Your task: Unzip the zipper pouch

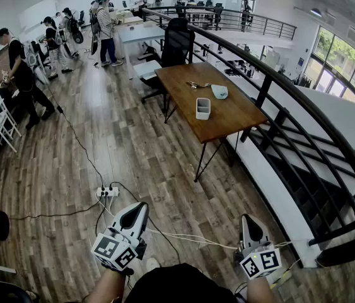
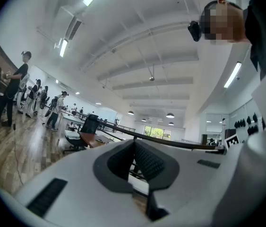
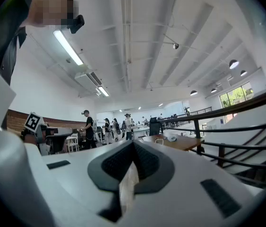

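Zipper pouch (image 1: 219, 91): seems to be the pale, rounded item lying flat on the wooden desk (image 1: 231, 120), toward its far end, well apart from both grippers. Too small to make out a zip.

On the same desk: a white open-topped container (image 1: 203, 108) upright near the middle, and a small thin object (image 1: 196, 84) just beside the pouch, not identifiable. Black office chair (image 1: 177, 40) at the desk's far end. Dark railing (image 1: 272, 81) runs along the desk's right side.

Left gripper (image 1: 140, 207): held low over the wood floor (image 1: 133, 137), aimed toward the desk. Fingers (image 2: 144, 157) closed together, nothing between them.

Right gripper (image 1: 246, 220): likewise low, near the railing side. Fingers (image 3: 144, 160) together, empty. Its own view shows the desk (image 3: 184, 142) far ahead.

Floor: white power strip (image 1: 107, 192) ahead of the left gripper, with cables trailing from it. Several people stand at the far left of the room.
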The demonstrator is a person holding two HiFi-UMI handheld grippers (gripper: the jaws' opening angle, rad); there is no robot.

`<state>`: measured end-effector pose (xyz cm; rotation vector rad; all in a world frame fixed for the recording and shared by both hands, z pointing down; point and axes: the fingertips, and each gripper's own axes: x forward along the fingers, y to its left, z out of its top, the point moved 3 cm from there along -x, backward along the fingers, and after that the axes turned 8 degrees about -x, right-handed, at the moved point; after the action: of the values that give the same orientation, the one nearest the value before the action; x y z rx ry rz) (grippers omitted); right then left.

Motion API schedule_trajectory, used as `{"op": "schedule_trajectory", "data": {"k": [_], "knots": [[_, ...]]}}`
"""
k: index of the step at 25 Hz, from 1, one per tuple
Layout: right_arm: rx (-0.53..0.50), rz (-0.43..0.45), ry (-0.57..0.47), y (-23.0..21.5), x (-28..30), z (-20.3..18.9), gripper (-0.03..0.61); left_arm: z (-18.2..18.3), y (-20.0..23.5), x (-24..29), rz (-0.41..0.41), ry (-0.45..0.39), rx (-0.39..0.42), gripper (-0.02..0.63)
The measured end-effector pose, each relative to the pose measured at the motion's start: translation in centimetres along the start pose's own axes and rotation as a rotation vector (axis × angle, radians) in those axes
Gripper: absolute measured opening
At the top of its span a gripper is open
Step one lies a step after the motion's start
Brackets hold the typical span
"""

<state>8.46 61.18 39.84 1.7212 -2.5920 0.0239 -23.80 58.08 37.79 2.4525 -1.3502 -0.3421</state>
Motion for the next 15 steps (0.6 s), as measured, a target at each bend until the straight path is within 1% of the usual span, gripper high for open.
{"op": "schedule_trajectory", "data": {"k": [9,15], "knots": [[0.005,0.010,-0.002,0.4,1.9,0.0,-0.008,0.1,1.0,0.3,0.005,-0.005,-0.008,0.012],[0.036,0.057,-0.001,1.7,3.0,-0.4,-0.006,0.2,1.5,-0.1,0.005,-0.007,-0.012,0.014]]}}
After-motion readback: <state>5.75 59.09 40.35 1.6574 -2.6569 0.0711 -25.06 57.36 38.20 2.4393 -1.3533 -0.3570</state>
